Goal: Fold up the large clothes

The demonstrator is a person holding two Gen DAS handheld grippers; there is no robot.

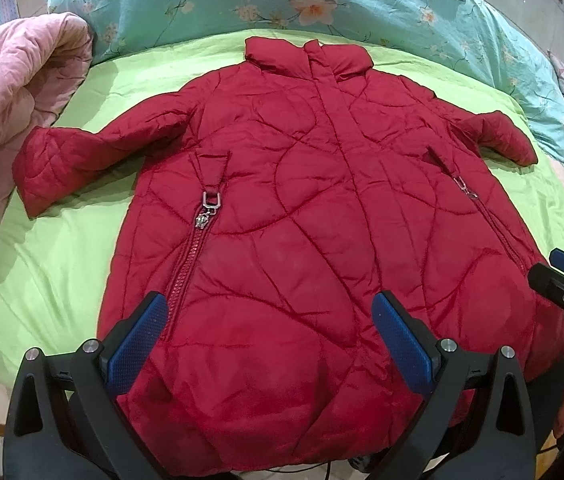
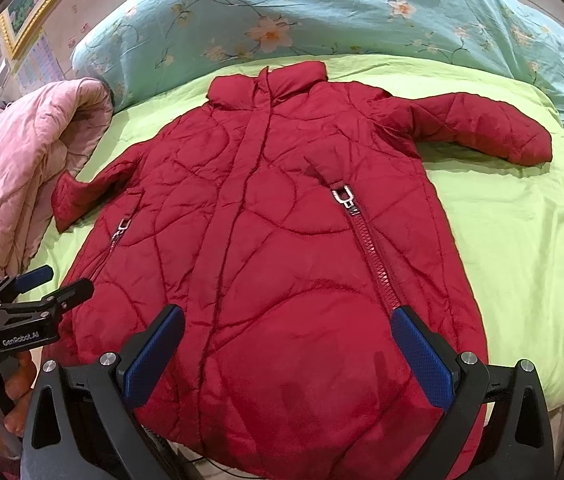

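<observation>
A pink quilt (image 1: 13, 92) lay bunched at the left edge of the bed (image 1: 61, 248). Beside it, a red padded coat (image 1: 302, 208) lay flat and face up on the green sheet, collar toward the floral teal bedding (image 1: 241, 4), both sleeves spread outward and the front closed. A metal zip pull (image 1: 210, 204) sat on the left pocket zip. The left gripper (image 1: 269, 340) hovered over the hem, its blue-padded fingers (image 1: 137, 344) wide apart, holding nothing. The right gripper (image 2: 288, 354) hovered likewise over the hem, fingers (image 2: 422, 356) apart and empty. Contact with the fabric could not be confirmed.
</observation>
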